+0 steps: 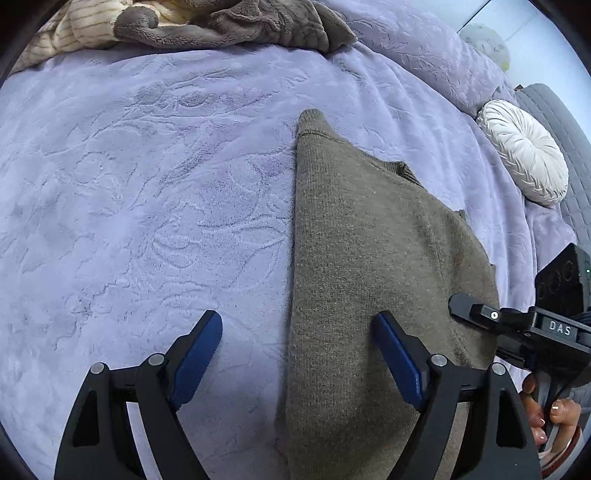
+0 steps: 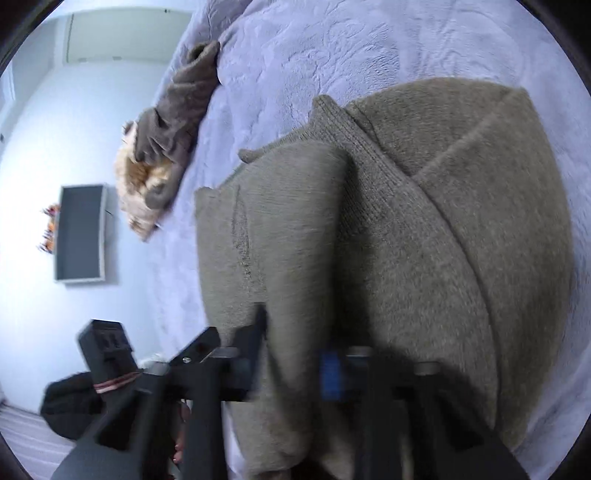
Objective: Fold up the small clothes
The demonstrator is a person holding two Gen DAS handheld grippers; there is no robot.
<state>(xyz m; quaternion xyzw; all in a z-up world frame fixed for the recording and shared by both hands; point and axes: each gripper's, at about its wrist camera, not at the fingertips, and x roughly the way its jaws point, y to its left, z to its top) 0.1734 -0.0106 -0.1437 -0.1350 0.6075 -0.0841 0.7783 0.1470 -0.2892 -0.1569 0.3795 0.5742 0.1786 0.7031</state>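
An olive-brown knit sweater (image 1: 369, 229) lies folded lengthwise on the lilac bedspread (image 1: 147, 184). My left gripper (image 1: 297, 317) hangs open over the sweater's left edge, one blue pad above the bedspread and the other above the knit, gripping nothing. My right gripper (image 1: 456, 304) reaches in at the sweater's right edge, held by a person's hand (image 1: 546, 417). In the right wrist view the sweater (image 2: 443, 221) shows a sleeve folded across its body, and a raised fold of knit stands pinched between the blurred fingers of the right gripper (image 2: 295, 343).
A heap of grey and cream striped clothes (image 1: 221, 22) lies at the far edge of the bed. A round white pleated cushion (image 1: 524, 151) rests at the right beside a grey quilted headboard (image 1: 569, 122). A dark framed panel (image 2: 79, 232) hangs on the wall.
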